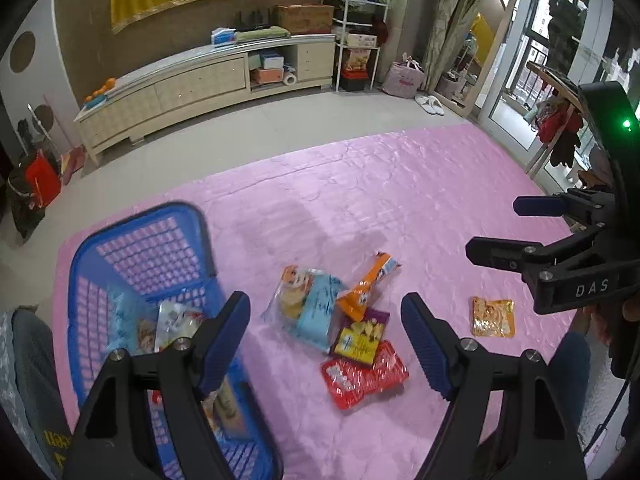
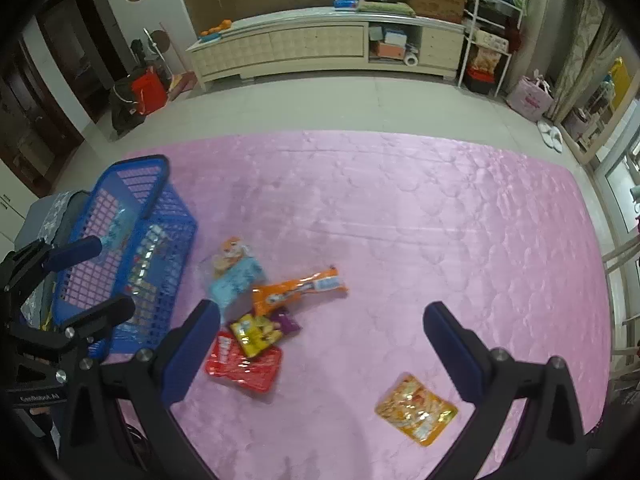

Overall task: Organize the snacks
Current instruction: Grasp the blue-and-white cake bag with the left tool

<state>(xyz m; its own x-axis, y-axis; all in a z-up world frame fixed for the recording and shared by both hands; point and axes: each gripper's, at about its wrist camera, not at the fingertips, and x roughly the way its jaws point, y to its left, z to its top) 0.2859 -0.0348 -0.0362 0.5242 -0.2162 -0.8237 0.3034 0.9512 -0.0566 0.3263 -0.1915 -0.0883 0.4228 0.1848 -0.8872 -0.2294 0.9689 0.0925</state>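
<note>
Both grippers hang above a pink quilted mat [image 2: 400, 208] and tilt steeply down toward it. The left gripper [image 1: 326, 344] has its blue-padded jaws spread well apart with nothing between them; its left finger overlaps the near right rim of a blue basket [image 1: 132, 256], and its right finger stands clear over bare mat. The right gripper [image 2: 320, 340] is also wide open and empty, its jaws straddling bare mat between the cluster of packets and the lone pouch. Nearest the fingers lies a red packet [image 2: 244, 364], flat on the mat, with a yellow packet [image 2: 256, 334] overlapping its far edge and a purple packet [image 2: 286, 322] just behind that. An orange packet [image 2: 298, 288], long and narrow, lies with its long axis running left to right in the right wrist view, its printed end toward the right. A pale blue bag [image 2: 236, 272] lies beside it, nearer the basket. An orange-yellow pouch [image 2: 416, 406] lies alone, well apart to the right. The basket already holds several packets. Beyond the mat stands a long cream cabinet [image 2: 320, 48].
</note>
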